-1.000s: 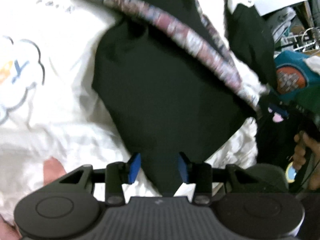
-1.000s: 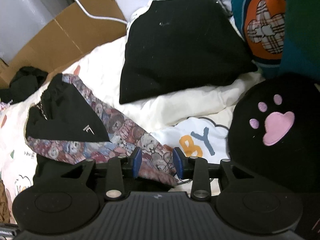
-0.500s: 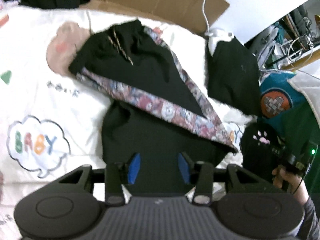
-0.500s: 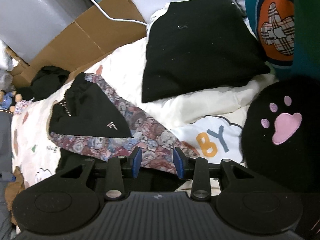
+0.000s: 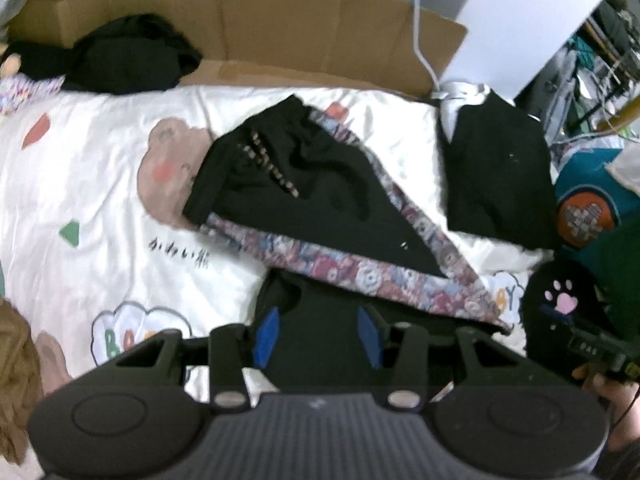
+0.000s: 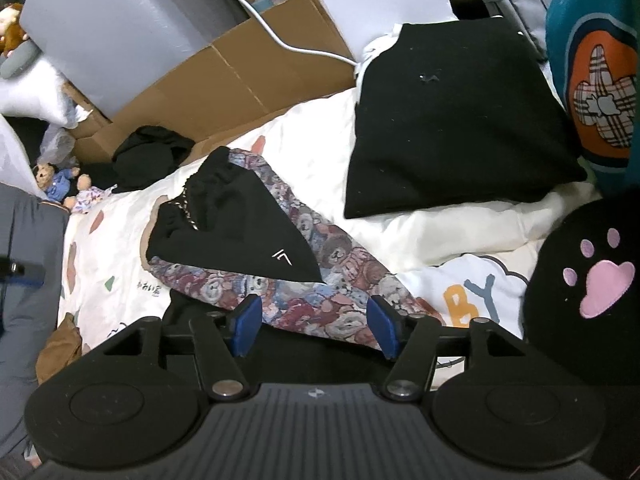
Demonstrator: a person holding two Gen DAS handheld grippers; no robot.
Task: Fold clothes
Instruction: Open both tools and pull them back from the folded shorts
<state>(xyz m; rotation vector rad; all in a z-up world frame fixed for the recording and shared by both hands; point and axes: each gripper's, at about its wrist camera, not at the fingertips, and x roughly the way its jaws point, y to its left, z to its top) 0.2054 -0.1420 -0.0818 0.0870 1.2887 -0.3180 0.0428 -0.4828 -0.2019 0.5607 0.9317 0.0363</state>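
Note:
A black garment with a bear-print lining lies partly folded on the white printed bedsheet; it also shows in the right wrist view. A folded black garment lies at the back right, seen in the left wrist view too. My left gripper is open and empty above the garment's near black part. My right gripper is open and empty above the bear-print edge.
Flattened cardboard and a crumpled black cloth lie behind the bed. A black paw-print cushion and a teal cushion sit at the right. Small plush toys sit at the left. A white cable crosses the cardboard.
Both grippers have pulled back and up from the garment, so more of the bed shows. The right gripper's jaws have opened wider. The garment lies where it was.

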